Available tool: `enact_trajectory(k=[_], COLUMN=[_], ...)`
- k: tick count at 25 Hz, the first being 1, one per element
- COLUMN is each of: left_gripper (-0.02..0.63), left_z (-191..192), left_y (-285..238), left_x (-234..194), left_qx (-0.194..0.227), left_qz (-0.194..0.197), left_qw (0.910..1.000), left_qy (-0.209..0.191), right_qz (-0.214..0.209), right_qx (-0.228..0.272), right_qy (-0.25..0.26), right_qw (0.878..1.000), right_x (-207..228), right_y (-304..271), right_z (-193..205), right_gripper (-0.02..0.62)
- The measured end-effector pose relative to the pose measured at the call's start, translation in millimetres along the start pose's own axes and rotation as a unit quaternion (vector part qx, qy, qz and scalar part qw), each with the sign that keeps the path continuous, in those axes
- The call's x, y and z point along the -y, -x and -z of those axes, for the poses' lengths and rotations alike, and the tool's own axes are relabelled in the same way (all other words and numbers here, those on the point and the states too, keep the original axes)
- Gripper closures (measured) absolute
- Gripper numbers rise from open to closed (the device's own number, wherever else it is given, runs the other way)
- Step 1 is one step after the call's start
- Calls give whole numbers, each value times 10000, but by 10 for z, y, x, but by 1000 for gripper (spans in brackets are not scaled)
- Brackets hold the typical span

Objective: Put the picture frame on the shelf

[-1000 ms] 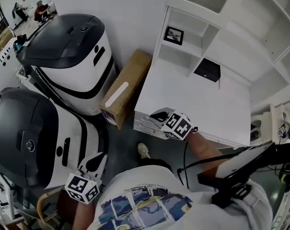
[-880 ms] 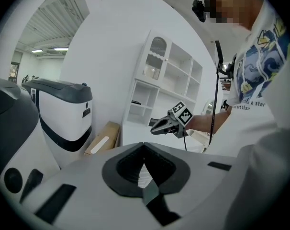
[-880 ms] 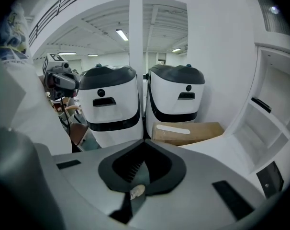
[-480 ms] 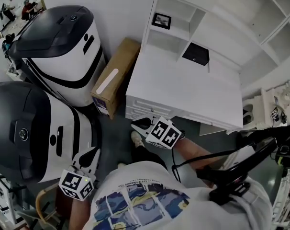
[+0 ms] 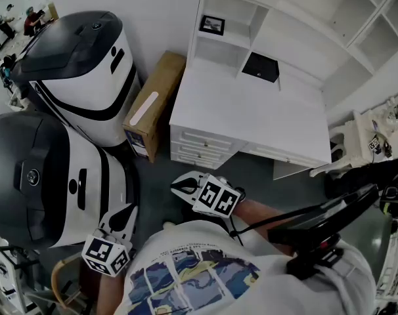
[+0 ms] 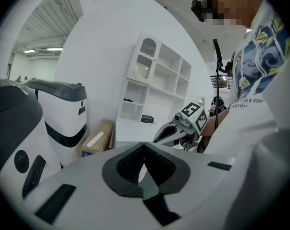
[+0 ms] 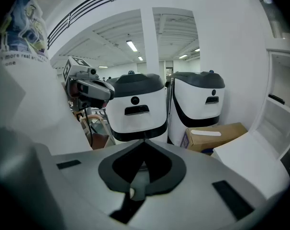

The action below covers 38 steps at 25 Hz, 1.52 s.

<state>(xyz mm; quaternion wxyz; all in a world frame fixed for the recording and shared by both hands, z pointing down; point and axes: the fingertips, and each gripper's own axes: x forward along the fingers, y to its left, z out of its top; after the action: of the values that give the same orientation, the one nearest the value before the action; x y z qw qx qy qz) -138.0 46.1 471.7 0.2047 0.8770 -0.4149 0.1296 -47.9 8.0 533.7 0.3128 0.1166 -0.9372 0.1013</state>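
Floor at my left is crowded by two big white-and-black machines, one (image 5: pixel 81 71) by the wall, the other (image 5: pixel 38 176) nearer me. White shelf unit (image 5: pixel 297 28) ahead, with its bench (image 5: pixel 251 120) below. A cardboard box (image 5: pixel 154 104) lies between the far machine and the bench. The picture frame (image 5: pixel 212 25) stands in the top left shelf compartment. A small black box (image 5: pixel 260 67) sits in a compartment to its right. Right tongs (image 7: pixel 145 143) are clenched and empty, short of the bench front. Left tongs (image 6: pixel 144 145) are clenched and empty beside the near machine.
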Motion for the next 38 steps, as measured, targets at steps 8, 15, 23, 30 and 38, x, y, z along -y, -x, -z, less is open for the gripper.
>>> enact_trajectory(k=[8, 15, 23, 30, 38], left_gripper=[594, 594, 593, 593, 594], left_z=[119, 160, 232, 257, 212], left_y=[190, 301, 359, 340, 211], left_x=[-1, -11, 7, 59, 78], left_qx=[30, 102, 126, 77, -4], left_qz=[-78, -229, -300, -254, -207], left_qw=[10000, 9996, 9994, 9995, 9996], left_qy=[29, 96, 147, 165, 170], right_qz=[-1, -81, -140, -103, -28], right_qx=[53, 49, 55, 66, 71], right_qy=[172, 377, 476, 425, 422], right_qw=[9998, 9992, 9988, 9990, 9991], right_x=[-223, -316, -395, -390, -278], right_y=[-50, -80, -101, -62, 5], right_z=[-74, -156, -163, -132, -59], right_gripper=[571, 571, 571, 571, 571])
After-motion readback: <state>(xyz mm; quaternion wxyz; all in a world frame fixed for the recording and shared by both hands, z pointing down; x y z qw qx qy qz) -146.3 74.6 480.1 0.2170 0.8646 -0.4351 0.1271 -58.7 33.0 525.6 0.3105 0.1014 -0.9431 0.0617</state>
